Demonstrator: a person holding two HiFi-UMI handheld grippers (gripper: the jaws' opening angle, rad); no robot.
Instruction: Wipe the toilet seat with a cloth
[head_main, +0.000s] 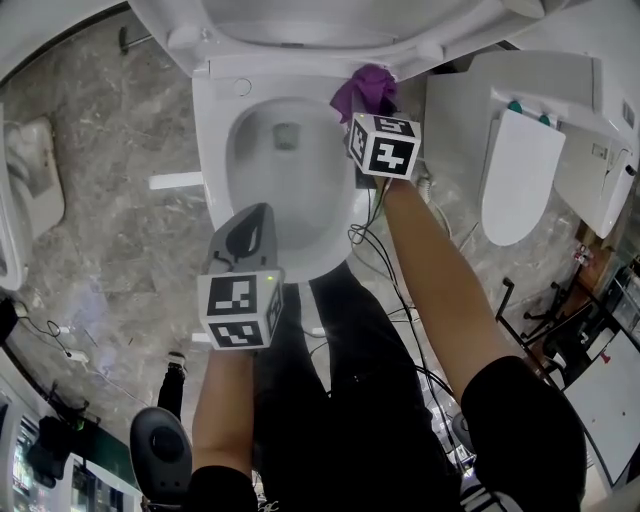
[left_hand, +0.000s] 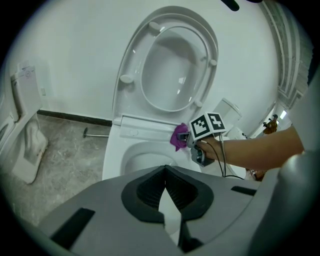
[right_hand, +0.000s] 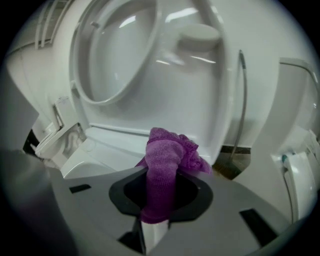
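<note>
Right claw (right_hand: 159, 200) clamped on the purple cloth (right_hand: 167, 155), bunched at the back right rim of the toilet bowl (head_main: 215, 150). Seat (left_hand: 134, 65) raised. Left claw (left_hand: 166, 192) together, empty, above the bowl's front.

Light: I see bright, even light from overhead, with glare streaks on the raised toilet seat (right_hand: 190, 75).
Shadows: soft, faint.
Edges: I get fisheye bending and black corners in both gripper views.
Focus: nearest foreground slightly soft.
</note>
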